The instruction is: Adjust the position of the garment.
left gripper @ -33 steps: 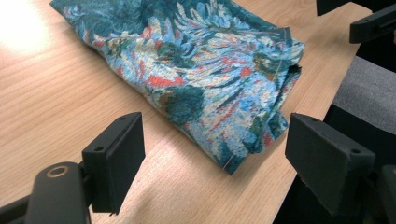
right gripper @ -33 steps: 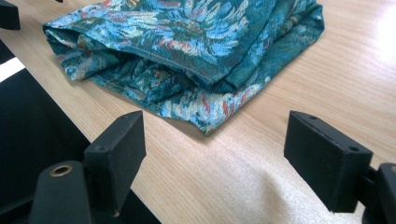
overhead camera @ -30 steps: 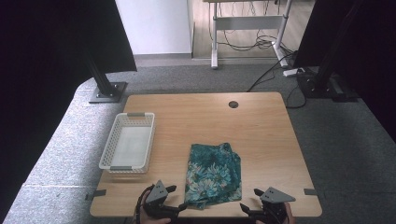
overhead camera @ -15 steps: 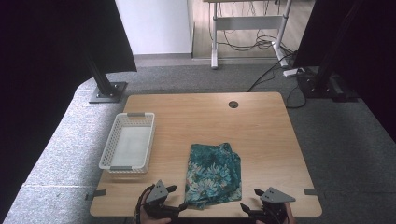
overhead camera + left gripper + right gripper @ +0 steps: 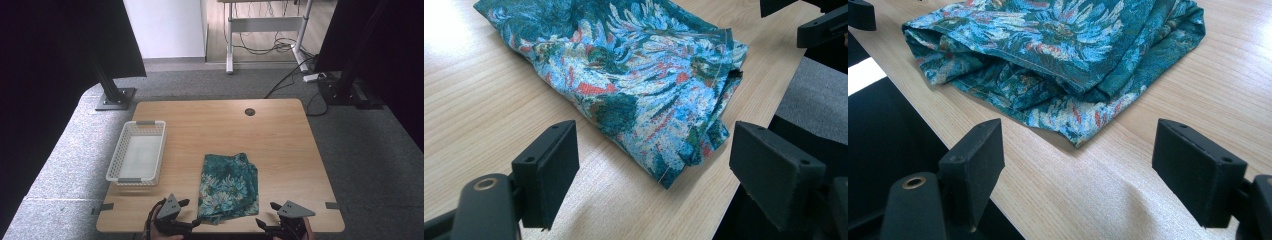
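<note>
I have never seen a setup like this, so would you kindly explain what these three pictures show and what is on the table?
Gladly. There is no robot here: a person holds a two-jaw tool in each hand. The high view looks down on a wooden table; the left hand-held gripper and the right hand-held gripper sit at its near edge. The other two pictures come from cameras riding on those grippers, looking along their black jaws. On the table lie a folded teal floral cloth and, to its left, a white mesh basket. Both grippers are open and hold nothing; each points at a near corner of the cloth.
</note>
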The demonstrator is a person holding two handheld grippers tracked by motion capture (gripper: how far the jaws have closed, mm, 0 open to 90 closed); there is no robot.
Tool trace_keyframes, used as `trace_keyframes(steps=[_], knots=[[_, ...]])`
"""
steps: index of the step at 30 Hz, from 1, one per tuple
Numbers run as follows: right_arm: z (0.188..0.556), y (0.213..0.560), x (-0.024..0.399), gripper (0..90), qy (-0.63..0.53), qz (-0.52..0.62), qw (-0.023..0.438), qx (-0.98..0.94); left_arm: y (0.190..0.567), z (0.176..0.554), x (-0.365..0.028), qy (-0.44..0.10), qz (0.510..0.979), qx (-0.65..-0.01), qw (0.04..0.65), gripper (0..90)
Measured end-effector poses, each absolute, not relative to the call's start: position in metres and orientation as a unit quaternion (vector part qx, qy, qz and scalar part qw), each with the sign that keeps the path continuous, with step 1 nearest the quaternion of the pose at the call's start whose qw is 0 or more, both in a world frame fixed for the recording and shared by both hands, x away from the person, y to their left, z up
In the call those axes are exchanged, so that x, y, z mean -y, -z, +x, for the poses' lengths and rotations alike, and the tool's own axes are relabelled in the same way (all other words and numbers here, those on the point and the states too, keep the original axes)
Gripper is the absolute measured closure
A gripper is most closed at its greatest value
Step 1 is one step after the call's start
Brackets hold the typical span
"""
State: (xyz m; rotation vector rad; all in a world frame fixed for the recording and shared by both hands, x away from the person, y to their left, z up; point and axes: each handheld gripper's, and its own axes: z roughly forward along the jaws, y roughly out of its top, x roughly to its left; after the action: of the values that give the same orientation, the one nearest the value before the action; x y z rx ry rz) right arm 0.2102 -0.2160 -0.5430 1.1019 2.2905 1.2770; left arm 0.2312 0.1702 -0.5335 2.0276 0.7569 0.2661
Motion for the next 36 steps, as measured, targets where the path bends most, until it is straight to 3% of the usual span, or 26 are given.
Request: trace_keyframes(steps=[18, 36], knots=[[0.213, 0.540, 0.207, 18.2, -0.445, 0.369, 0.147, -0.802, 0.524, 0.236, -0.152, -0.118, 0.820, -0.298, 0.474, 19.1], [0.242, 0.538, 0.178, 17.1, -0.439, 0.357, 0.133, -0.813, 0.527, 0.256, -0.131, -0.110, 0.830, -0.292, 0.462, 19.1]])
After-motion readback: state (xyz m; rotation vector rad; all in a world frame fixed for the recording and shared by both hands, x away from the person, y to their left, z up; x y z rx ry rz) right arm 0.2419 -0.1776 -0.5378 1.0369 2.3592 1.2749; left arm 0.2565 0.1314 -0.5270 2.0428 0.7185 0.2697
